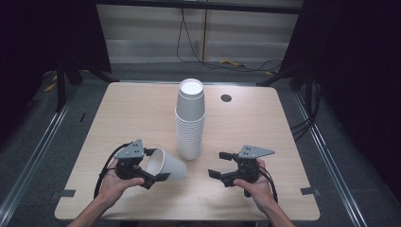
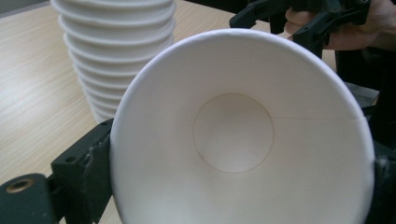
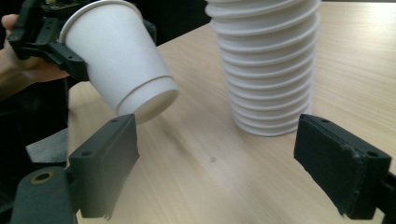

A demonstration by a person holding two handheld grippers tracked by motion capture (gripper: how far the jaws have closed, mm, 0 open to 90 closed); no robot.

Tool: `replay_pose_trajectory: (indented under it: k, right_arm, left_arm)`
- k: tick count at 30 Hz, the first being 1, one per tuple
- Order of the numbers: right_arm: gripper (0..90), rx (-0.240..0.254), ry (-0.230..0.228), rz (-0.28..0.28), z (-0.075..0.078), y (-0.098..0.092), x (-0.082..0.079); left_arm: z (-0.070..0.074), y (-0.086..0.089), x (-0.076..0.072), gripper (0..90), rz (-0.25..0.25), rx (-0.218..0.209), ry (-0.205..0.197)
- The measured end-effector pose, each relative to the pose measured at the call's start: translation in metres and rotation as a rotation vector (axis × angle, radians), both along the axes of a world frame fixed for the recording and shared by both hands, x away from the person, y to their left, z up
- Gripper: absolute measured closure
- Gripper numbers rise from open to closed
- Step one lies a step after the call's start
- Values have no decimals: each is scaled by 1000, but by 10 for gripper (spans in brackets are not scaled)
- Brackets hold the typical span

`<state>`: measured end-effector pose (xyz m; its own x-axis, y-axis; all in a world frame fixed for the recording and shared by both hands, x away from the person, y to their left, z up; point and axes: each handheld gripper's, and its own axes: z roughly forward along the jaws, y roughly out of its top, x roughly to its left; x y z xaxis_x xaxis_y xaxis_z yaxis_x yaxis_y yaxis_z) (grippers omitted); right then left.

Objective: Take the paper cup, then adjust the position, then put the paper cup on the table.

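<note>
The person is holding one white paper cup (image 1: 165,164) out on its side, low above the table (image 1: 137,113), just in front of the tall stack of cups (image 1: 190,120). It looks like the job now is to pass or place this cup, so it is best to go slow and not squeeze hard, because a paper cup bends easily. Keeping the cup away from the stack would help too, so the stack does not tip over. The left gripper (image 1: 153,165) has its jaws closed on the rim of the cup, one on each side, with the open mouth facing the hand. The right gripper (image 1: 221,164) has its jaws spread wide with nothing between them, and it waits near the cup's bottom.
</note>
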<state>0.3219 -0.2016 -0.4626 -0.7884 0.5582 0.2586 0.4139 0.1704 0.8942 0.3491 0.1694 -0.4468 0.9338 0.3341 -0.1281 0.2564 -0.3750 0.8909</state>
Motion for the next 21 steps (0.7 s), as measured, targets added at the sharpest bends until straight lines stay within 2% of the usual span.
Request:
replay_pose_trajectory:
  k: [6, 10, 13, 16, 18, 21]
  right_arm:
    - [138, -8, -23, -58, -1, -2, 0]
    - [139, -6, -36, -81, 0, -3, 0]
    - [139, -9, -39, -87, 0, -4, 0]
    - [139, -5, -48, -93, 2, -5, 3]
    - [139, -1, -55, -99, 4, -5, 4]
    - [139, -5, -65, -118, 4, -8, 6]
  left_arm:
    - [1, 12, 3, 76, 45, -4, 6]
    - [3, 12, 5, 76, 65, -1, 13]
    - [7, 10, 5, 74, 66, 19, 5]
    - [9, 11, 8, 73, 95, 9, 14]
    - [11, 13, 12, 73, 129, 20, 21]
    - [13, 16, 18, 73, 154, 39, 24]
